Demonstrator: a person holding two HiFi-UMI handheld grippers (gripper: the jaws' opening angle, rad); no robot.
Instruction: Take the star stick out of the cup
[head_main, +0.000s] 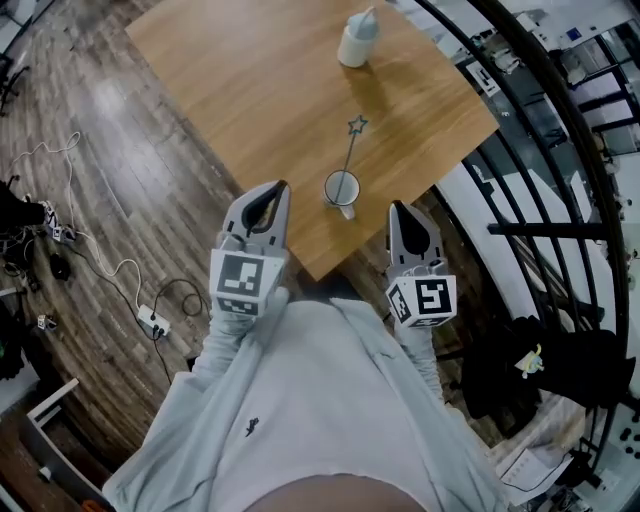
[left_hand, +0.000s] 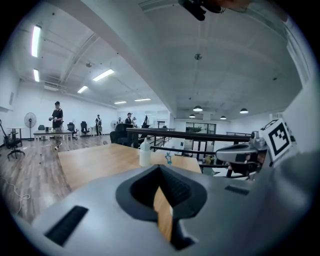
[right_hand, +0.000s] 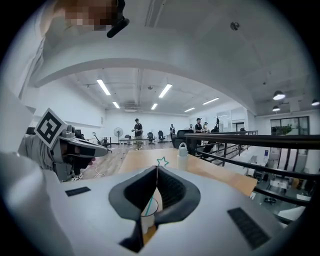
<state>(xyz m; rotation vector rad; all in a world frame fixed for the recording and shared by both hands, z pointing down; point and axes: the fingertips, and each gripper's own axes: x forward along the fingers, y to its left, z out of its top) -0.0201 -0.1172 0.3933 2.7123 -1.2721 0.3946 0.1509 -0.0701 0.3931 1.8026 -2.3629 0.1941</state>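
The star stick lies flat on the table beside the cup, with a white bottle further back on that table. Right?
No. The star stick stands in the cup, leaning, not flat beside it; the head view shows this. The white bottle is indeed further back on that table.

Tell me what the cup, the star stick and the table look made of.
Cup: white, smooth, with a handle, probably glazed ceramic. Star stick: thin shaft with a bluish outline star, perhaps plastic or wire; too small to tell. Table: pale wood grain, matte, wood or veneer.
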